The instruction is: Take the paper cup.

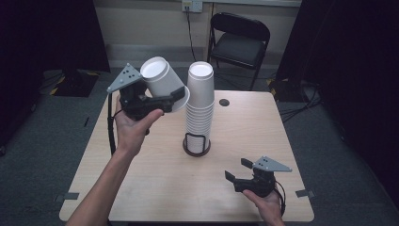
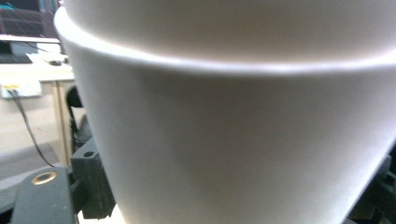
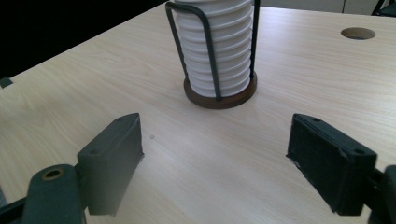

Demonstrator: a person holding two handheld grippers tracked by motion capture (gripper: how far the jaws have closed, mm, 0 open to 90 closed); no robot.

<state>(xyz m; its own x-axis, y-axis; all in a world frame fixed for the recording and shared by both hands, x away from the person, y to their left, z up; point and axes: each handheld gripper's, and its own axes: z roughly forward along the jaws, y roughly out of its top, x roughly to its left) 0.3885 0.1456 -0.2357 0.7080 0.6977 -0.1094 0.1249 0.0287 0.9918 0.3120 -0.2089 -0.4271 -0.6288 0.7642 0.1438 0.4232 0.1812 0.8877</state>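
A tall stack of white paper cups (image 1: 200, 106) stands upside down in a dark wire holder (image 1: 196, 144) on a round brown base near the table's middle. To its upper left, my left gripper (image 1: 176, 98) is shut on a single white cup (image 1: 162, 82), held tilted in the air with its base facing up and left. That cup (image 2: 233, 121) spans the left gripper view between the jaws. My right gripper (image 1: 239, 169) rests low near the front right of the table, open, with nothing between its jaws. The stack (image 3: 217, 44) and holder (image 3: 219, 95) stand ahead of my right gripper (image 3: 215, 156).
The light wooden table (image 1: 155, 188) has a round cable hole (image 1: 224, 102) behind the stack. A black folding chair (image 1: 240, 40) stands beyond the far edge. Tape marks sit at the table's front corners. Dark curtains flank both sides.
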